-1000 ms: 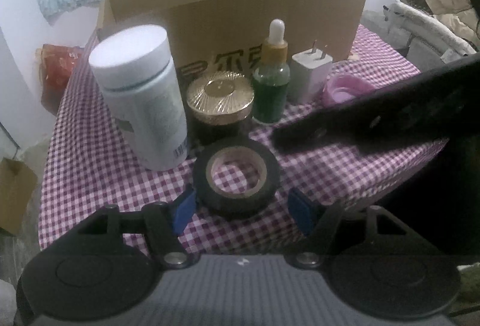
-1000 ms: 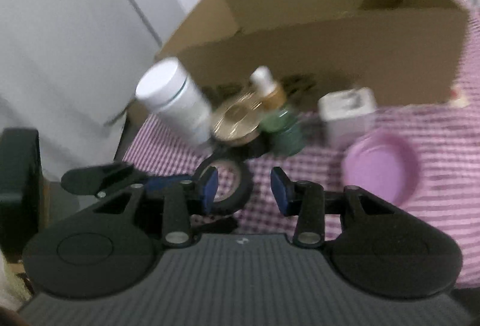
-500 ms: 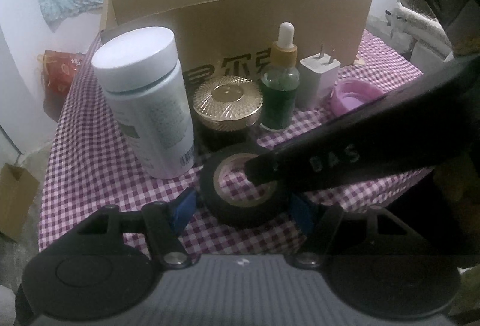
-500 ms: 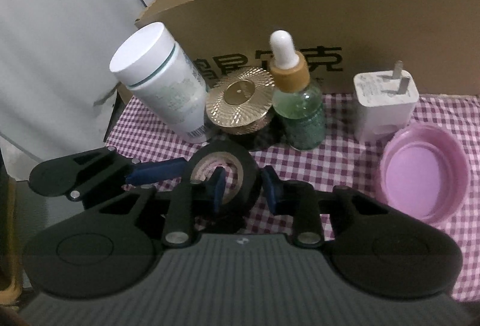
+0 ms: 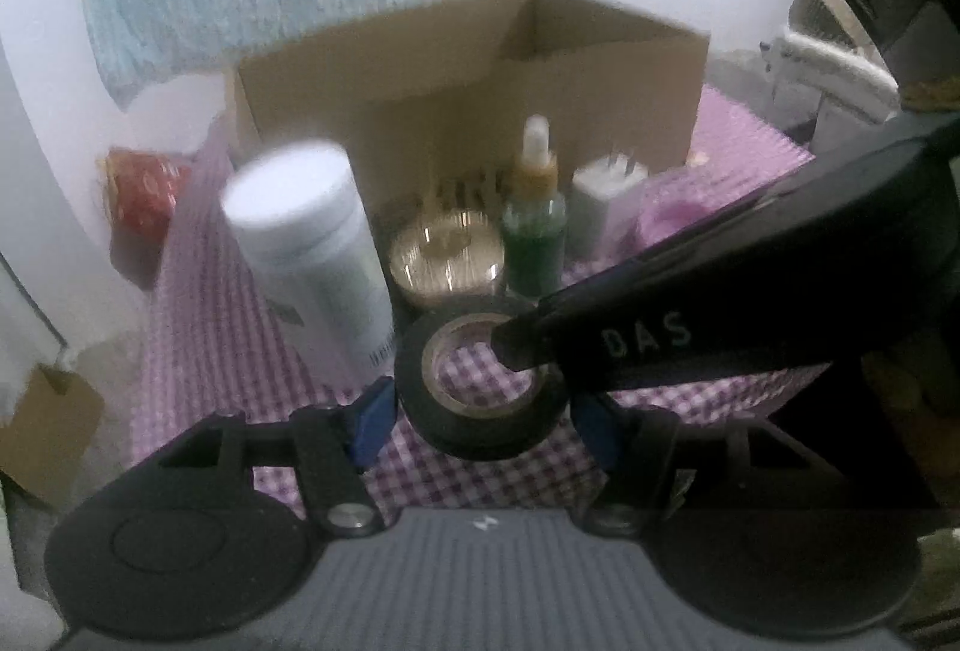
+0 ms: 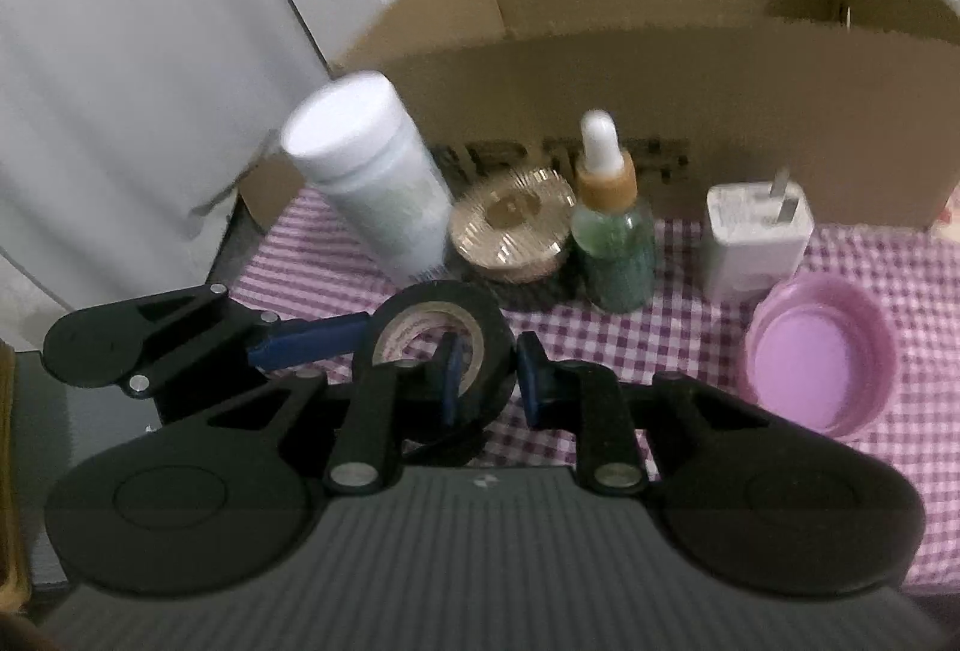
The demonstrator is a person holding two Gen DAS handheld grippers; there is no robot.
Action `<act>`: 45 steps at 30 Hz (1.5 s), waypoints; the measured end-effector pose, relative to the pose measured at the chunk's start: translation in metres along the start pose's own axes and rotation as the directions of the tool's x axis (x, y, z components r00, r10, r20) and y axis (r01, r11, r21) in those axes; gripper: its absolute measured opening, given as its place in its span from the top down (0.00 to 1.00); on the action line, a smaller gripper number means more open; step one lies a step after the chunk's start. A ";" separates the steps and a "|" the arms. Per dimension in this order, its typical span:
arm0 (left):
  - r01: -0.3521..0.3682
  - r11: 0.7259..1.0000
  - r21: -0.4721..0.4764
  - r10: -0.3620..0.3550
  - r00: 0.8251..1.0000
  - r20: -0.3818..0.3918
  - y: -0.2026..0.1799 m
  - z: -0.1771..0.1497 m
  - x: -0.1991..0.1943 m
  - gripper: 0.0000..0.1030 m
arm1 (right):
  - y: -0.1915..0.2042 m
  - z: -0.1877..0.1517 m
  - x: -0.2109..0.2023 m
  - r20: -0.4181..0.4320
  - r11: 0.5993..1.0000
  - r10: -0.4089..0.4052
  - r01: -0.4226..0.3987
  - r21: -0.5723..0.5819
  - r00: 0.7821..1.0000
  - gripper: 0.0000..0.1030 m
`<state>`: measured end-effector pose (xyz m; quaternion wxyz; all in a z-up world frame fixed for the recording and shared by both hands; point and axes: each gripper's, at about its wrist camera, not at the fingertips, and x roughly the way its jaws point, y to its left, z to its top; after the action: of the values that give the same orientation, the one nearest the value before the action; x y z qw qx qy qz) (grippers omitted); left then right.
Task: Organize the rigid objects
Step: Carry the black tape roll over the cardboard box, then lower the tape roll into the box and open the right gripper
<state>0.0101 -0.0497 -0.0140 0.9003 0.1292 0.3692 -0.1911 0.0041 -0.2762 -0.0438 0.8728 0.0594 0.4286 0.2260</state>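
Black right gripper (image 6: 487,372) — blue finger pads (image 6: 453,375), silver screws, ribbed grey body, "DAS" lettering.

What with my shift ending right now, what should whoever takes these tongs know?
Right tongs: closing on the black tape roll's wall, one finger in its hole, one outside.
Left tongs: open, straddling the same roll.
White bottle, gold-lidded jar, dropper bottle, charger and pink bowl stand on the checked cloth before the cardboard box.
Done: nothing visibly boxed.
Left: everything, probably the roll first.
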 end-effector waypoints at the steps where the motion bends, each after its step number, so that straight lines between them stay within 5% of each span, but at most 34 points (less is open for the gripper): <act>1: -0.006 1.000 0.004 0.006 1.000 0.020 0.000 0.003 -0.008 0.37 | 0.004 0.002 -0.009 0.022 1.000 0.004 -0.004 -0.013 1.000 0.82; 9: -0.070 0.997 0.022 0.065 0.981 0.181 0.013 0.056 -0.060 0.37 | 0.029 0.042 -0.070 0.215 0.993 0.042 -0.017 -0.119 0.976 0.81; 14: -0.094 0.995 0.026 0.088 0.978 0.190 0.029 0.106 -0.056 0.37 | 0.030 0.092 -0.090 0.276 0.982 0.047 0.005 -0.187 0.960 0.81; 22: -0.025 1.000 -0.007 0.024 0.998 -0.060 0.066 0.172 0.028 0.37 | -0.020 0.183 -0.027 0.060 0.995 0.079 -0.076 -0.059 0.995 0.81; 31: 0.019 0.999 -0.032 -0.028 0.953 -0.301 0.079 0.190 0.119 0.37 | -0.070 0.210 0.061 -0.177 0.990 0.088 -0.067 0.123 0.980 0.81; 37: 0.018 0.998 -0.065 -0.041 0.924 -0.380 0.083 0.187 0.144 0.37 | -0.082 0.204 0.092 -0.251 0.981 0.096 -0.048 0.190 0.963 0.81; 45: -0.008 0.998 -0.062 -0.019 0.907 -0.421 0.079 0.182 0.160 0.37 | -0.085 0.202 0.107 -0.276 0.977 0.094 -0.036 0.210 0.956 0.80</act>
<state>0.2612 -0.0870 0.0055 0.8025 0.1384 0.5607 -0.1499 0.2464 -0.2859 -0.0198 0.7835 0.1288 0.5683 0.2161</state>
